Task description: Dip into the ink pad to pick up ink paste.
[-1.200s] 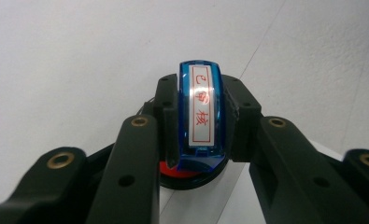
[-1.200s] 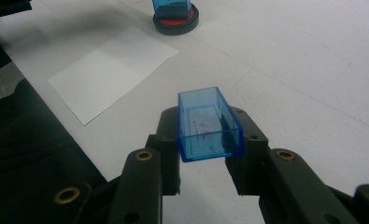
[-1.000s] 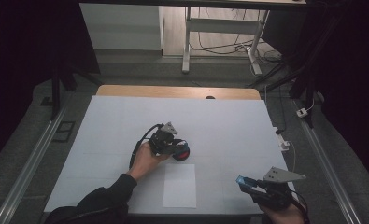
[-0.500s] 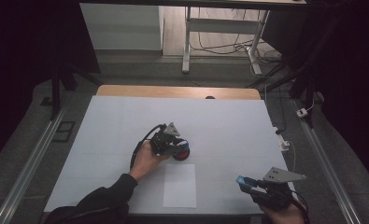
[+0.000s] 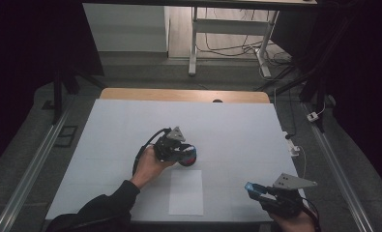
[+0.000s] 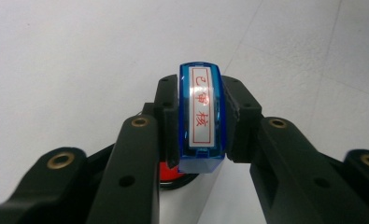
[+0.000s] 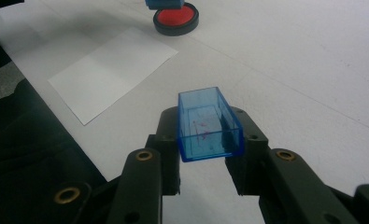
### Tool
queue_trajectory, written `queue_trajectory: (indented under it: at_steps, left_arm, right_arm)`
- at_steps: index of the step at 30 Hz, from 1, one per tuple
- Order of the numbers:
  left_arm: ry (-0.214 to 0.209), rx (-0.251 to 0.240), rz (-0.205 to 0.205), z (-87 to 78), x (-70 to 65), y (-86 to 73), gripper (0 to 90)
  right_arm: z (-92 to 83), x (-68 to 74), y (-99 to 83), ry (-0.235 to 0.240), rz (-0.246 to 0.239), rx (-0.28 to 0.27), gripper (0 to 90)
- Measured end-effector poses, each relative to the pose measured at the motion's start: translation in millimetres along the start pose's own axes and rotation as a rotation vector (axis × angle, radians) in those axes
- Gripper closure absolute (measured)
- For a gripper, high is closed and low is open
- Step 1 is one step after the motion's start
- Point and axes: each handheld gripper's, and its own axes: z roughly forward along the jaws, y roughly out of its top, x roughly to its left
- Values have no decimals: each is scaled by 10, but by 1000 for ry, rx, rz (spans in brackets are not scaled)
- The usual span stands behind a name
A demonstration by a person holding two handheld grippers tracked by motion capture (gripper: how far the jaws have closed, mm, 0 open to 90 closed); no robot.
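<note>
Nothing has shifted: left gripper (image 6: 198, 135) clamps the rigid, probably slippery blue stamp (image 6: 202, 116) on the red ink pad (image 7: 176, 18), right gripper (image 7: 205, 154) clenches its light cap (image 7: 209, 125).

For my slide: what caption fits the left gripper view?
Left tongs press a blue stamp onto a red ink pad.

a wide white table top (image 5: 237, 130) is lying under everything, with a light wooden strip (image 5: 179, 94) running along its far edge. beyond it, on the floor, a white metal desk frame (image 5: 194, 43) is standing beside a tangle of dark cables (image 5: 227, 46).
</note>
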Motion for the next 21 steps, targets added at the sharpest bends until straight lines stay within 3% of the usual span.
queue_trajectory:
  at_steps: [15,21]
  left_arm:
    - [-36,-28,-22,-188,-59,-42,704]
    - [-44,-35,-12,-253,-107,-36,703]
  right_arm:
    - [-1,3,0,3,-3,-1,678]
    - [0,4,0,3,-4,0,678]
